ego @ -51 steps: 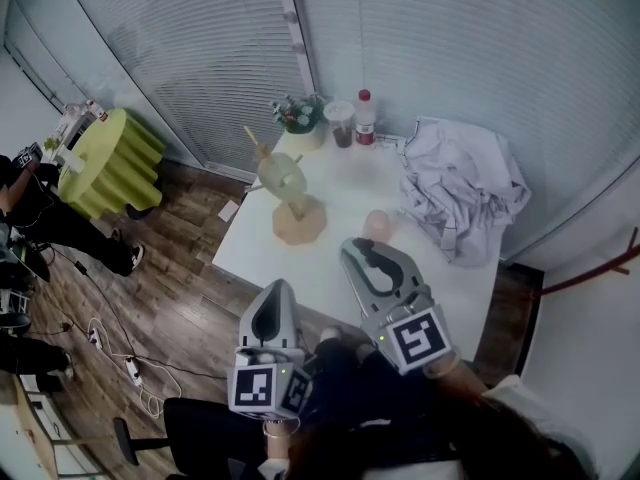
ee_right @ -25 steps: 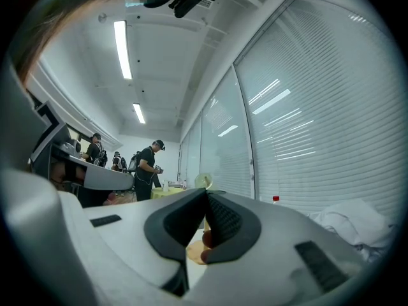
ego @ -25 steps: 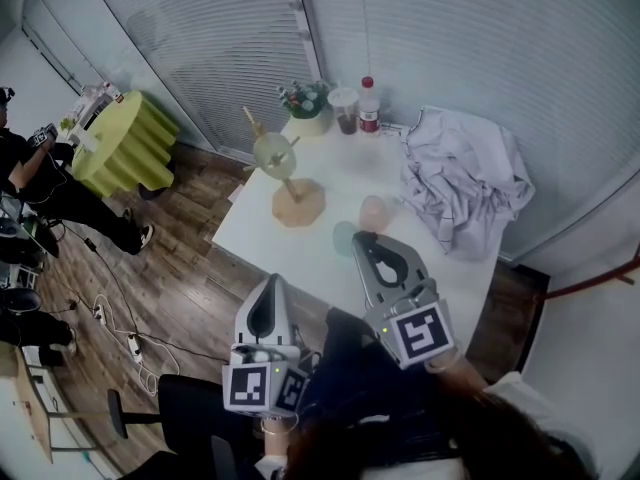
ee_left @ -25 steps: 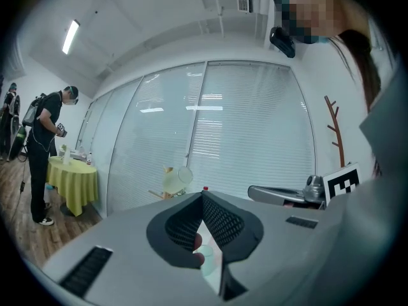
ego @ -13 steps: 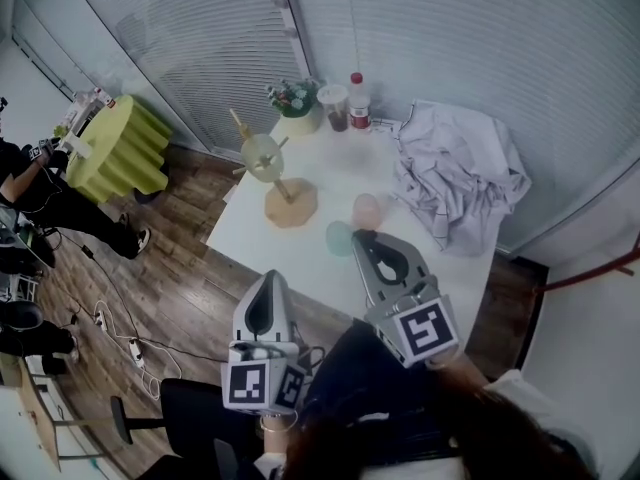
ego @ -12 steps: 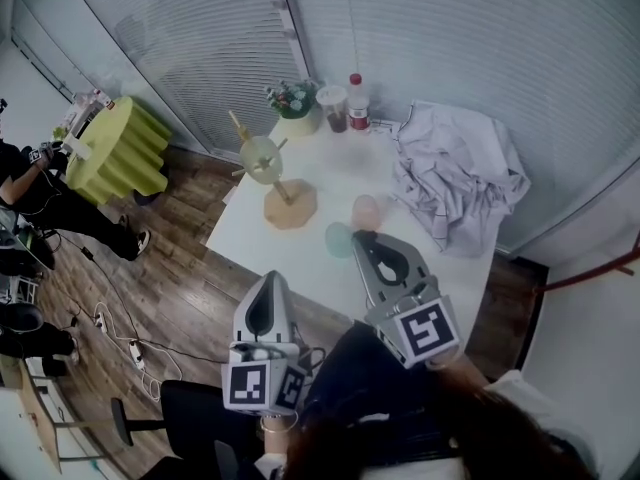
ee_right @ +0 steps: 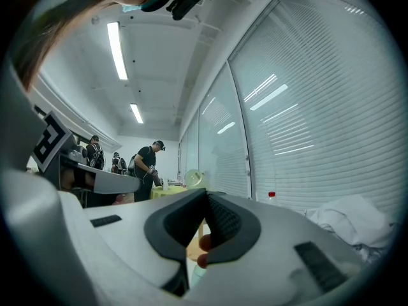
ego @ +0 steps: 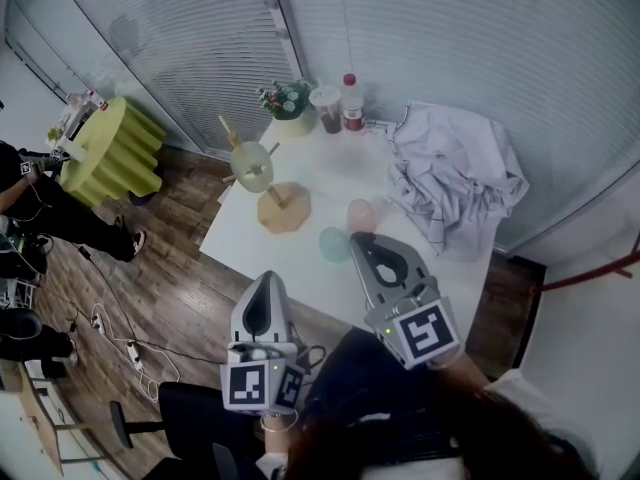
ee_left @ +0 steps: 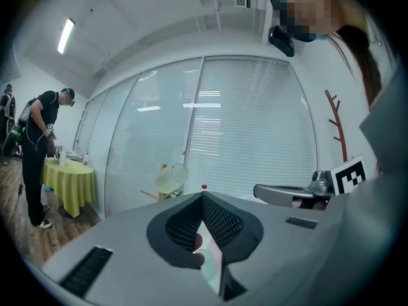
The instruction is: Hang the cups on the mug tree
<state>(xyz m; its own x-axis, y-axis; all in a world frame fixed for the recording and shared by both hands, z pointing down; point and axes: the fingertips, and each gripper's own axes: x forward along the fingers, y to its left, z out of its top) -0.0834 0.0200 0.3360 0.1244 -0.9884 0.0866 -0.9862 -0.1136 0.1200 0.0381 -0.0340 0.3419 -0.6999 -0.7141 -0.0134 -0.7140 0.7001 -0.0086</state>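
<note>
1. The left gripper's [ee_left: 203, 201] jaws are closed tip to tip, with nothing between them. In the head view the left gripper sits at about 7 o'clock, by the near edge of the white tabletop [ego: 332, 173].
2. The right gripper's [ee_right: 205, 197] jaws are also closed and empty. Its tips reach over the near part of the tabletop.
3. A teal cup [ego: 334, 245] stands at 10 o'clock of those tips, just beside them. A pink cup [ego: 360, 215] stands at 12 o'clock, and the two cups are close together.
4. The mug tree [ego: 282, 206] stands at 10 o'clock of the two cups, with a pale green cup [ego: 252, 165] hanging on a peg.
5. Along the far edge, at 12 o'clock, stand a plant [ego: 284, 101], a drink cup [ego: 327, 109] and a bottle [ego: 351, 104].
6. A crumpled cloth [ego: 455, 180] lies at 2 o'clock of the two cups.
</note>
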